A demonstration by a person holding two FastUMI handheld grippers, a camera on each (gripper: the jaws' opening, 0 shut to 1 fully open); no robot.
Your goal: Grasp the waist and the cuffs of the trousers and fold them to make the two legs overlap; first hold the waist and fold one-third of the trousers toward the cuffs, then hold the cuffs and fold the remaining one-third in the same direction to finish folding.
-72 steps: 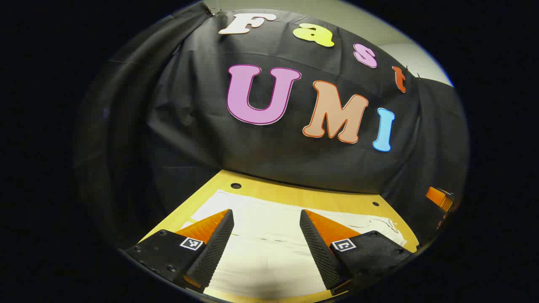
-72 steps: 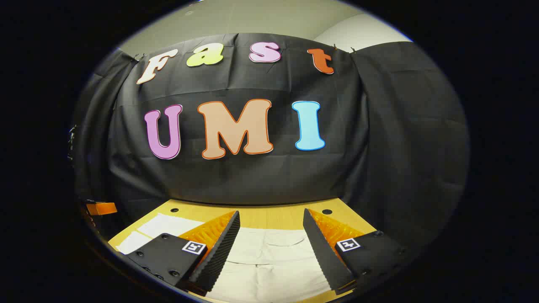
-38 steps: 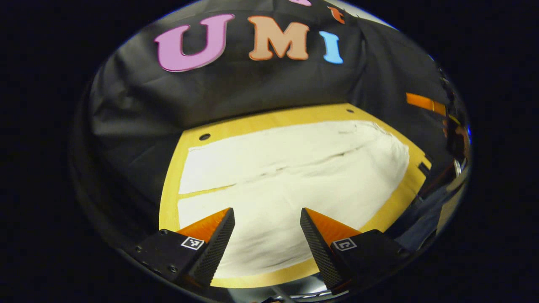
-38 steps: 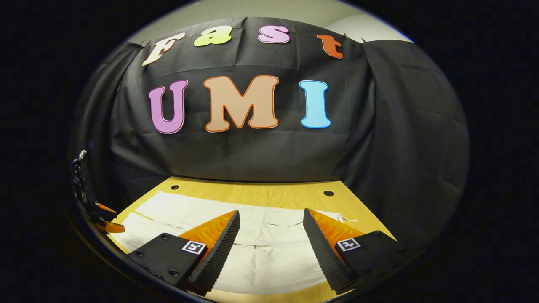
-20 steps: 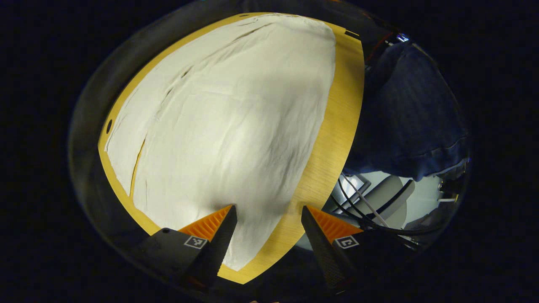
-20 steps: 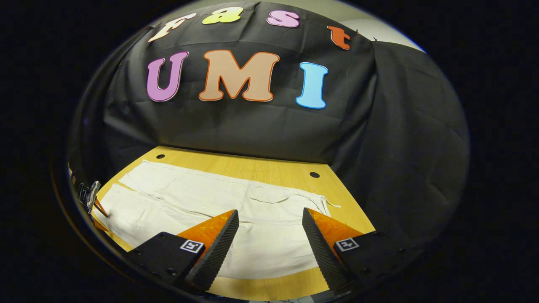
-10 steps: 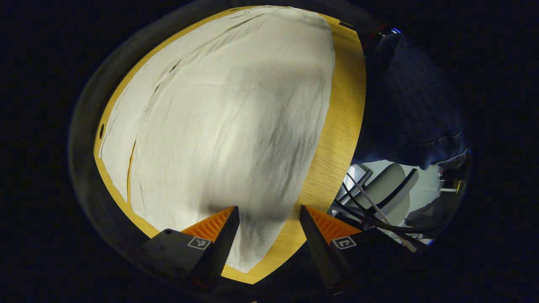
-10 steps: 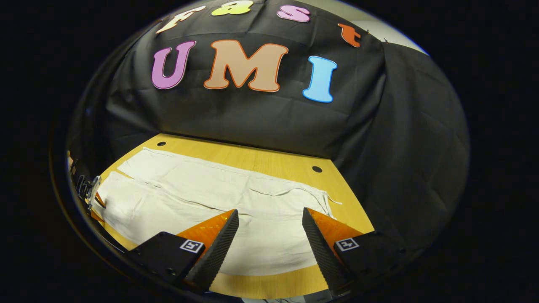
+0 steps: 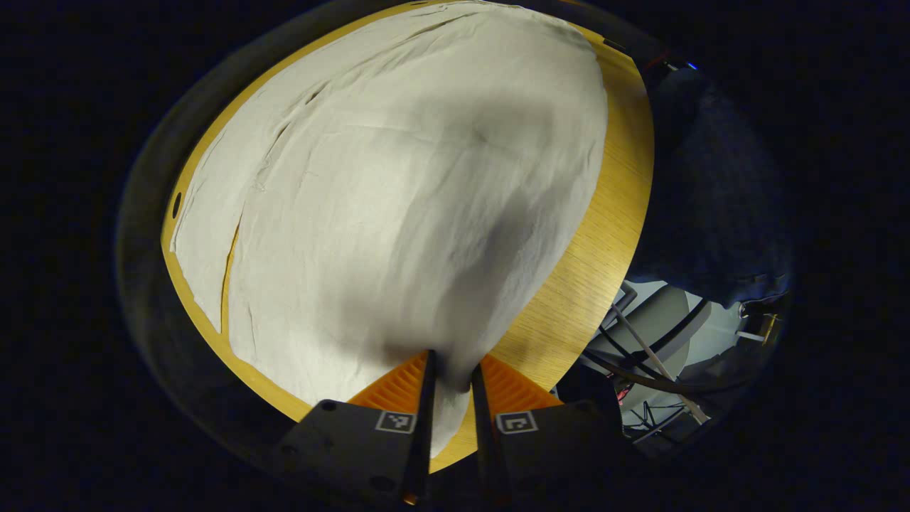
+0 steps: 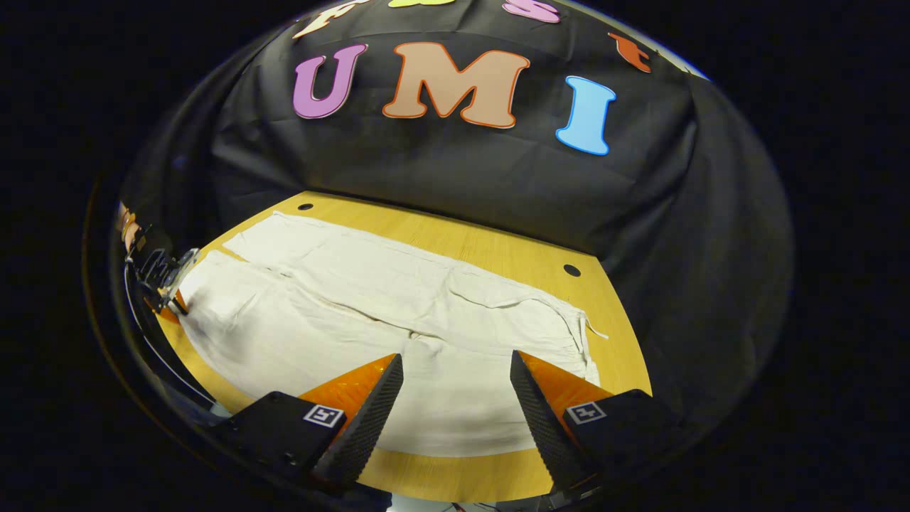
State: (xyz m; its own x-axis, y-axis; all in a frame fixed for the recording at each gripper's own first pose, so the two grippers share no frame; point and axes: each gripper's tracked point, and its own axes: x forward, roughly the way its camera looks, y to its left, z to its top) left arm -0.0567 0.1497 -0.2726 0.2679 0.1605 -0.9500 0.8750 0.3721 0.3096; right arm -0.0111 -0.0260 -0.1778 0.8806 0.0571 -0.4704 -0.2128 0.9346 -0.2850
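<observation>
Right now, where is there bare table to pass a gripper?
Bare table: the near strip in front of the trousers, the far strip toward the wall, and the right corner by the waist. The middle is all trousers. The left gripper pinches the cuff end.

1. A yellow wooden table (image 10: 498, 249) stands in the booth. It has small round holes (image 10: 571, 270) near its far edge.
2. A black cloth wall (image 10: 462, 178) hangs behind the table. It has folds and creases.
3. Past the table's near edge, in the left gripper view, is a pale floor (image 9: 661, 320) with dark cables (image 9: 640, 355) on it.
4. The light is dim.
</observation>
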